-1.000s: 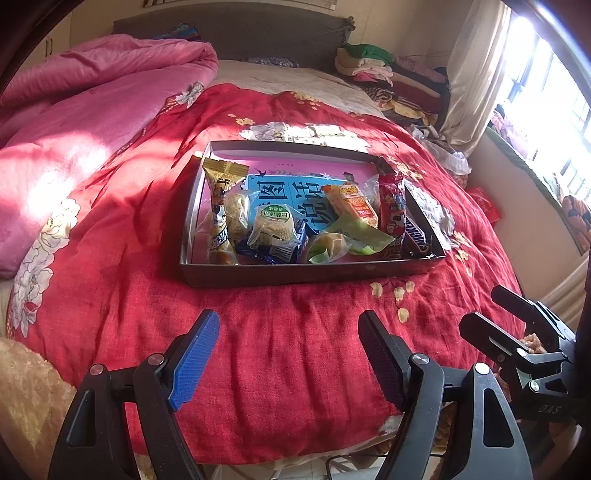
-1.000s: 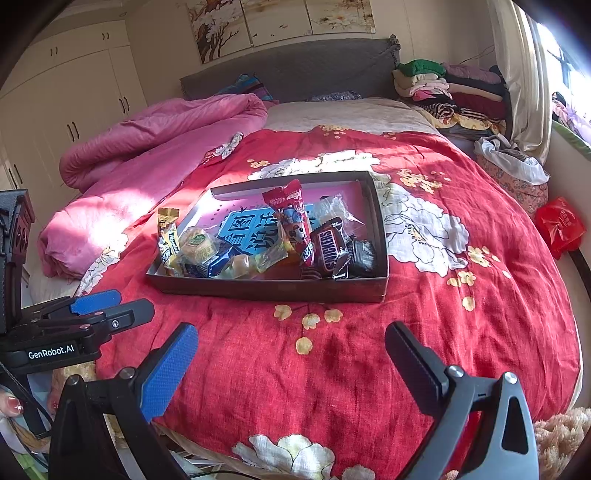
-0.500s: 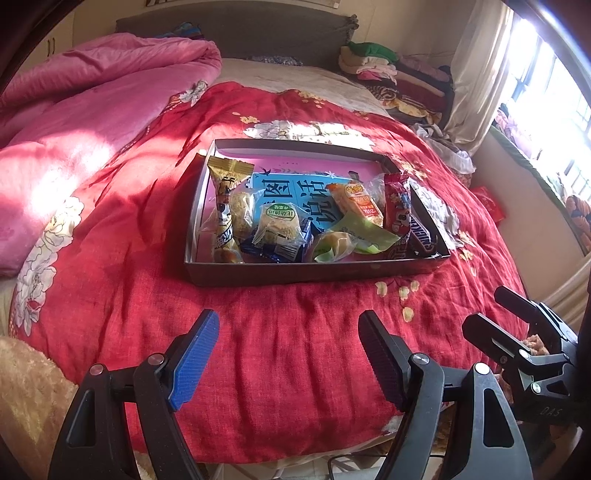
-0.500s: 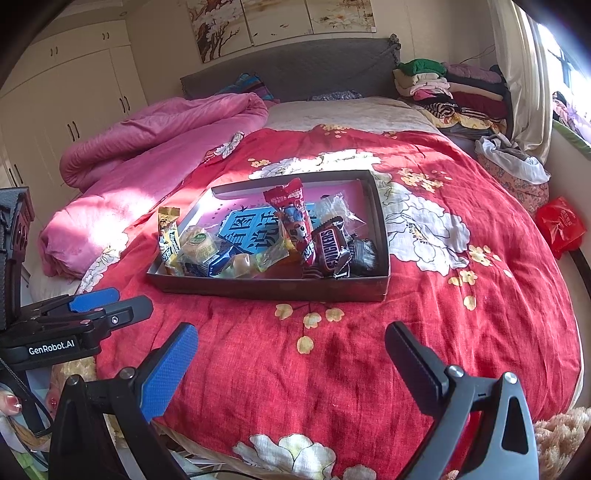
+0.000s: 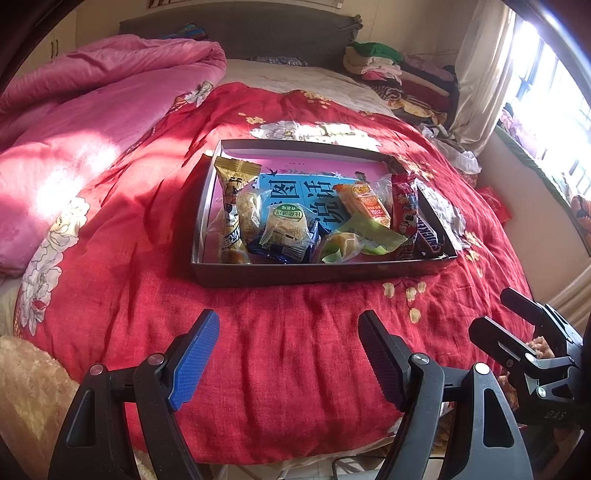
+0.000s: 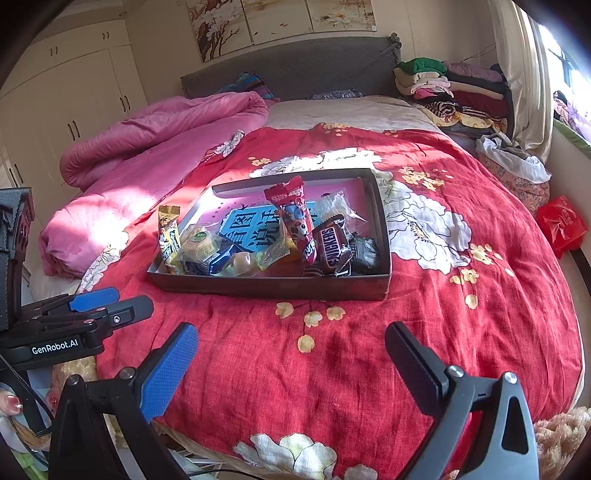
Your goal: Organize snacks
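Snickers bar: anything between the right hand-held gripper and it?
Only the tray's near wall. The right hand-held gripper hovers open over bare red bedspread; the Snickers bar lies on top of the pile, uncovered.

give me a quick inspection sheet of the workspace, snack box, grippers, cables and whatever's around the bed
surface: red floral bedspread, wrinkled.
job's things: dark shallow box on the bedspread holds wrapped snacks, among them a Snickers bar, a red packet and a gold-topped packet.
clutter: pink duvet bunched at one side; folded clothes stacked by the headboard.
grippers: left gripper and right gripper open, empty, short of the box.
cables: a thin dark cable under the left gripper.
surroundings: wardrobe, wall pictures, curtain.
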Demonstrator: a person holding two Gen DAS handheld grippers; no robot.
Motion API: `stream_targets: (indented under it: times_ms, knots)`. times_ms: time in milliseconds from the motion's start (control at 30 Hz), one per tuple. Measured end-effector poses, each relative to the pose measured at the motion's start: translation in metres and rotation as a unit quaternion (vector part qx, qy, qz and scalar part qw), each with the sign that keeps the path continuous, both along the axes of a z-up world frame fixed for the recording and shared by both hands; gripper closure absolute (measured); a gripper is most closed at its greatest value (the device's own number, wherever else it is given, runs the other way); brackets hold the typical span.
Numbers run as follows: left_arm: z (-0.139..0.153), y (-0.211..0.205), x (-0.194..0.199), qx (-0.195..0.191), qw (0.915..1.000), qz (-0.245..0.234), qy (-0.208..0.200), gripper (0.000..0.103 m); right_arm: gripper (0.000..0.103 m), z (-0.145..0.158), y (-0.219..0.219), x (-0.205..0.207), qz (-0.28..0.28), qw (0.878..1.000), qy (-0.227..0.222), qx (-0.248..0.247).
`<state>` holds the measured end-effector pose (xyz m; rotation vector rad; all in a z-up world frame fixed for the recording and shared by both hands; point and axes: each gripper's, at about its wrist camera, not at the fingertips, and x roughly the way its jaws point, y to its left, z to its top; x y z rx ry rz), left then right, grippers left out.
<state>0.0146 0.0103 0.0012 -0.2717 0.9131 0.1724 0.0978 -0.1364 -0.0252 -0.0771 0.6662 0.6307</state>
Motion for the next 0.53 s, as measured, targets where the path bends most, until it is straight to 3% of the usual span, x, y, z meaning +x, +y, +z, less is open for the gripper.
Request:
stream_targets:
  times_ms: [267,367,533]
  knots:
    - [0.003,0.002,0.000,0.001,1.0000,0.009,-0.002,0.024,0.001,0.000,0.000,0.000,-0.001,1.000,-0.002,-0.003]
    - [0.000,0.006,0.002,-0.020,0.9997,0.014,0.003,0.024,0.001,-0.001,0.000,0.001,-0.003,1.000,-0.004,-0.005]
    - [0.002,0.030,0.001,-0.028,0.9976,0.060,-0.017,0.024,0.001,-0.004,-0.004,0.011,-0.013,1.000,-0.001,-0.003]
